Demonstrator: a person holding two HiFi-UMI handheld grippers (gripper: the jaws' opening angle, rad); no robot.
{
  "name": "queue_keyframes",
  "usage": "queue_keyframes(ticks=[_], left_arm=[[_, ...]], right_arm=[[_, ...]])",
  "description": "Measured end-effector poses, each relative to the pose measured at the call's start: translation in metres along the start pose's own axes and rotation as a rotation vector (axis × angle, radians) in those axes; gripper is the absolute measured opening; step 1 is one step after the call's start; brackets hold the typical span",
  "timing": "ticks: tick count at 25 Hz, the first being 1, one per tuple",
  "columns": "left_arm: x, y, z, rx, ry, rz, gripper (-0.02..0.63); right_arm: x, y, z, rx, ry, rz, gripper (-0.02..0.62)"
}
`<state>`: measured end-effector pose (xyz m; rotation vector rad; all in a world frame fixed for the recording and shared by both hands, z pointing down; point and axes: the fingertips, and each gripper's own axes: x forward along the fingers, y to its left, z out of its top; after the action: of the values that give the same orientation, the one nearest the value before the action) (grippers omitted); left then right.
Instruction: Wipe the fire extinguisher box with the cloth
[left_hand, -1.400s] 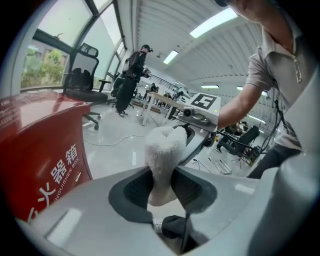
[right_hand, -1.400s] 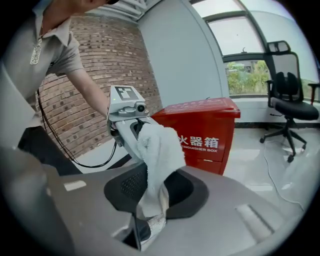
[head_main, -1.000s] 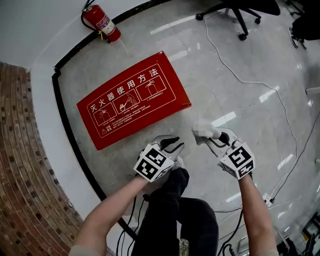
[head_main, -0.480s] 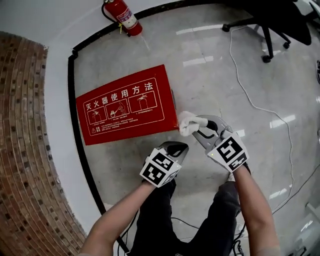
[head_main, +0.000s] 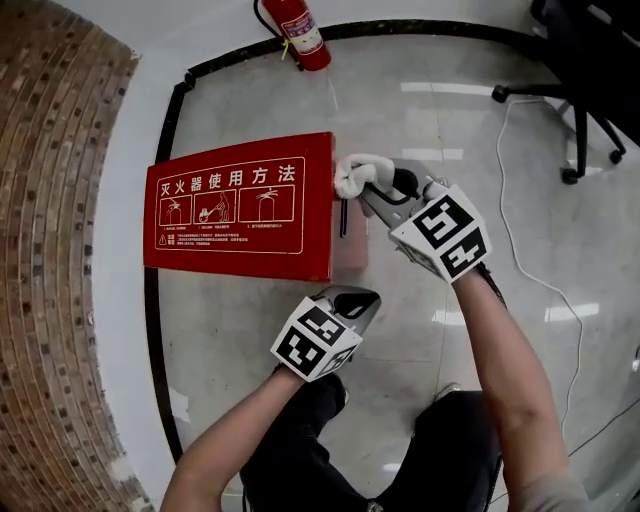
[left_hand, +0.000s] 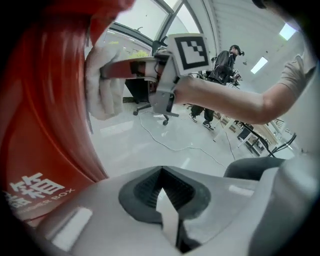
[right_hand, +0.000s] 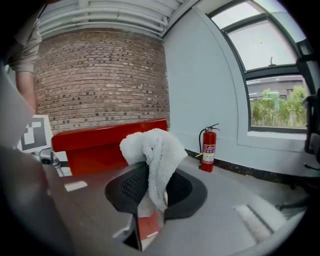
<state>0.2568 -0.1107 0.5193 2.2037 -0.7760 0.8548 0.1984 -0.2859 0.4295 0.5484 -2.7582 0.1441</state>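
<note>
The red fire extinguisher box stands on the floor, its lid printed with white instructions. My right gripper is shut on a white cloth, which sits at the box's far right corner, over the right end. In the right gripper view the cloth drapes over the jaws, with the box behind it. My left gripper hovers just off the box's near right corner, jaws together and empty. The left gripper view has the box close on the left and the cloth against it.
A red fire extinguisher stands by the white wall behind the box. A brick wall curves along the left, edged by a black floor strip. An office chair and a white cable are on the right. People stand far off.
Both grippers came up to the box. The right one carried the cloth from the open floor to the box's far right corner. The left one closed in on the near right corner.
</note>
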Motion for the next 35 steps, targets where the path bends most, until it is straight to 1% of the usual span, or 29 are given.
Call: queue_keyframes(ticks=[3,7,9,11,15,20,26,30,32,35], left_arm=[[0.014,0.006,-0.016,0.034,0.006,0.006,0.003],[0.044,0.021,-0.056,0.102,0.061,0.048,0.003],[0.057,0.026,-0.072,0.081,0.062,0.057,0.003],[0.065,0.034,-0.08,0.046,0.043,0.076,0.005],[0.067,0.045,-0.087,0.015,0.029,0.123,0.003],[0.061,0.045,-0.095,-0.013,0.038,0.152,0.003],[0.055,0.054,-0.101,-0.044,0.046,0.212,0.003],[0.054,0.058,-0.115,-0.097,0.025,0.255,0.003],[0.057,0.057,-0.124,-0.125,0.024,0.268,0.003],[0.067,0.058,-0.136,-0.151,0.034,0.281,0.005]], right_arm=[[0.02,-0.024,-0.008,-0.012,-0.009,-0.029,0.097],[0.05,-0.044,-0.036,-0.039,0.015,-0.066,0.094],[0.057,-0.046,-0.054,-0.032,0.006,-0.062,0.094],[0.059,-0.041,-0.074,-0.021,0.004,-0.036,0.094],[0.058,-0.008,-0.112,-0.023,0.006,0.06,0.094],[0.046,0.045,-0.144,-0.044,0.045,0.205,0.094],[0.021,0.106,-0.181,-0.131,0.132,0.446,0.094],[0.013,0.144,-0.22,-0.15,0.181,0.593,0.094],[0.016,0.147,-0.238,-0.138,0.192,0.61,0.094],[0.028,0.134,-0.253,-0.116,0.189,0.566,0.094]])
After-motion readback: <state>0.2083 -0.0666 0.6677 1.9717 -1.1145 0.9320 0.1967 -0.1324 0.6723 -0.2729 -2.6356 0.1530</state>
